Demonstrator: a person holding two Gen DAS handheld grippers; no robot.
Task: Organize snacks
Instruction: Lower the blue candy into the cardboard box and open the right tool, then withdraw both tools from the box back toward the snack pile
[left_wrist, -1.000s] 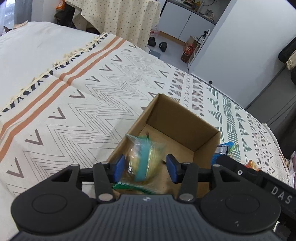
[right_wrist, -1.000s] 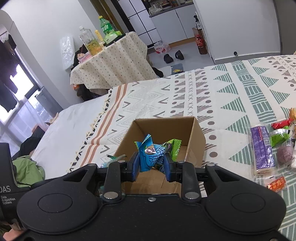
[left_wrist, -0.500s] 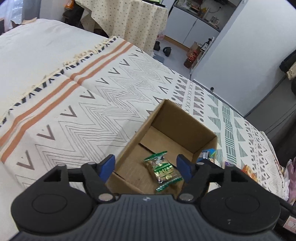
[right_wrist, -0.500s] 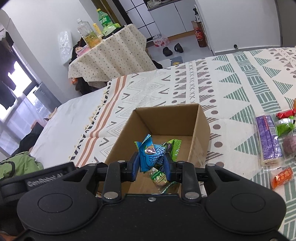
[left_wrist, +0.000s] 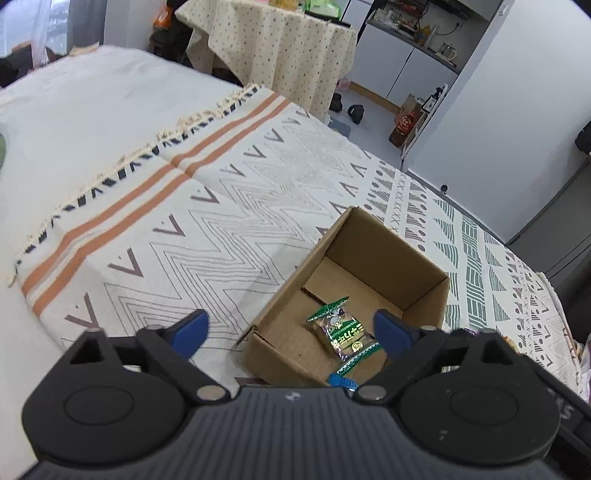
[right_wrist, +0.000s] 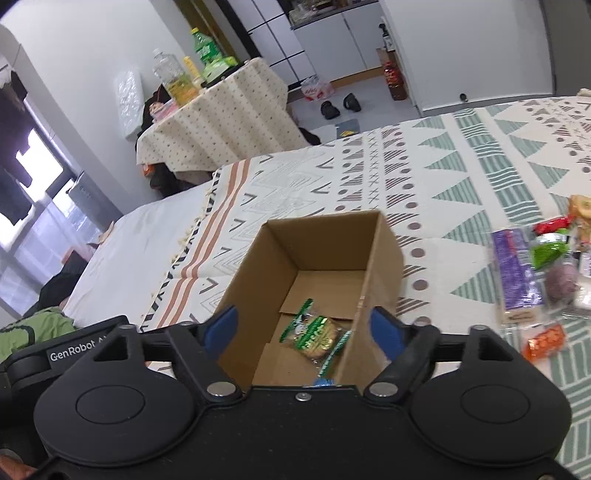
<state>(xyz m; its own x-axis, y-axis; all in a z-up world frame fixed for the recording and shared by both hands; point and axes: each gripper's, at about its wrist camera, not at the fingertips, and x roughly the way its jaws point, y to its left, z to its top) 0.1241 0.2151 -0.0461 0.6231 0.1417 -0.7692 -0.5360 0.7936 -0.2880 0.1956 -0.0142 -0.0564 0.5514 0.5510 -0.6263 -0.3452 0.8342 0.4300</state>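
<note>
**Both grippers empty above the box, more snacks waiting on the blanket**

The step in hand looks like the release over the cardboard box (right_wrist: 380, 266): the left gripper (left_wrist: 291, 328) and the right gripper (right_wrist: 304, 330) both hang above its open top with their blue-padded fingers spread wide and nothing between them. The box stands upright on the patterned blanket (left_wrist: 207, 221), flaps folded down inside, and is mostly bare.

Inside it lie 2 packets, as far as can be told. The green snack packet (left_wrist: 341, 332) rests flat on the box floor, near the wall on the right gripper's side; it is a small clear-and-green foil pouch with crimped, zigzag ends and a pale biscuit or cake showing through. A blue packet (right_wrist: 324, 382) peeks out just below it at the near edge, mostly hidden by the gripper bodies, so its shape and lie cannot be read.

The job is judged to be at an early stage. A loose pile of snacks remains on the blanket to the right of the box, well apart from it: a long purple packet (right_wrist: 515, 273), a bright green packet (right_wrist: 548, 253), a red packet (right_wrist: 552, 223) and an orange packet (right_wrist: 545, 339), with others blurred at the frame edge.

The next move calls for swinging the right gripper out to that pile, which lies on its side, dropping low and closing on 1 packet. These wrappers are thin and slippery, so a pinch across the crimped end or the middle should hold best.
</note>
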